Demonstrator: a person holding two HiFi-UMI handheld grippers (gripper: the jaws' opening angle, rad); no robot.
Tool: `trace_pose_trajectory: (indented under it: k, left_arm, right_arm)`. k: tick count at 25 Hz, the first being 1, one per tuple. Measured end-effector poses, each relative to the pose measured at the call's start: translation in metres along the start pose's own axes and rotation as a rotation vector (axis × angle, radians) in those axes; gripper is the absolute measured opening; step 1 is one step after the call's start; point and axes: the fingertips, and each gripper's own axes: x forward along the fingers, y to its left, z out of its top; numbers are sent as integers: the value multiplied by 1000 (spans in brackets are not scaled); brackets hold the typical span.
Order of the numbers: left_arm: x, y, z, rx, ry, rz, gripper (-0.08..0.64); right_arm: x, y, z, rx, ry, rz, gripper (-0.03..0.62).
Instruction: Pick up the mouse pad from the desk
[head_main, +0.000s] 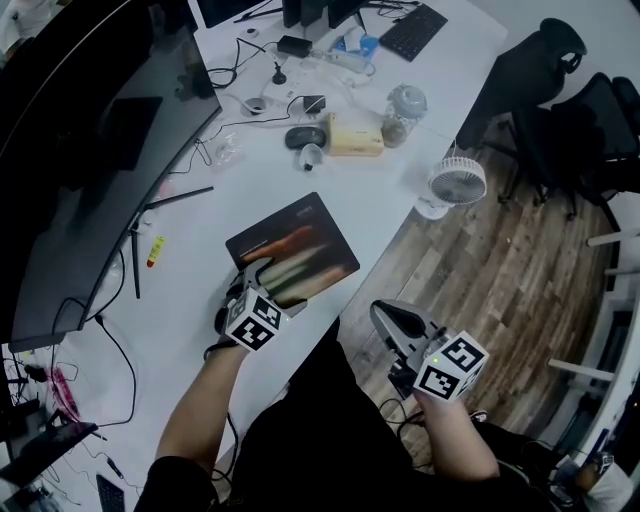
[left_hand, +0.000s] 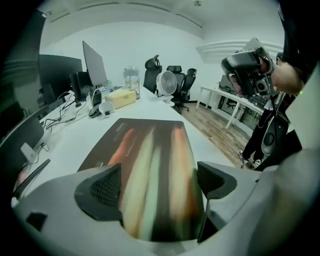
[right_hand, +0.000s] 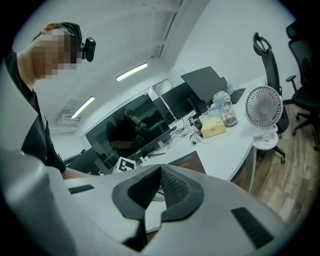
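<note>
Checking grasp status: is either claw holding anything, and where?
Nothing is held. The left claw stands open over the near edge of the mouse pad, not gripping it; the right claw is shut, empty.

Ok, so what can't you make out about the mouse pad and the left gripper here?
Near edge of the mouse pad: hidden behind the body of the left gripper in the left gripper view, and under that gripper in the head view; contact cannot be told.
Pad's print: blurred streaks in the left gripper view, too small in the head view.
Yellow item beside the monitor: too small in the head view.
</note>
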Motion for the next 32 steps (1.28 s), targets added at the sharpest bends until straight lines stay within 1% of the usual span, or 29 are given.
trace_pose_trajectory:
  k: [2, 7, 9, 11, 18, 26, 28, 32]
  left_arm:
    - [4, 4, -2, 3, 14, -1, 474]
    - [6, 16, -3, -24, 48, 4, 561]
    - [9, 18, -5, -39, 48, -6, 581]
    - [7, 19, -5, -50, 42, -11, 583]
    - [6, 21, -2, -54, -6, -15, 581]
    - [5, 26, -2, -67, -11, -4, 578]
    - [4, 31, -1, -81, -18, 10, 562]
    - [0, 39, 0, -105, -36, 28, 480]
  right_arm:
    - [0, -2, 1, 2, -1, 1, 5]
    - [1, -2, 0, 3, 1, 9, 5]
    - [1, 0, -2, 5, 2, 12, 5]
    - [1, 0, -3, 8, 3, 15, 5]
    - [1, 0, -6, 16, 4, 13, 5]
    - [0, -1, -11, 29, 1, 9, 5]
    - [-1, -1, -11, 30, 0, 9, 5]
    - [-1, 0, -11, 31, -1, 12, 5]
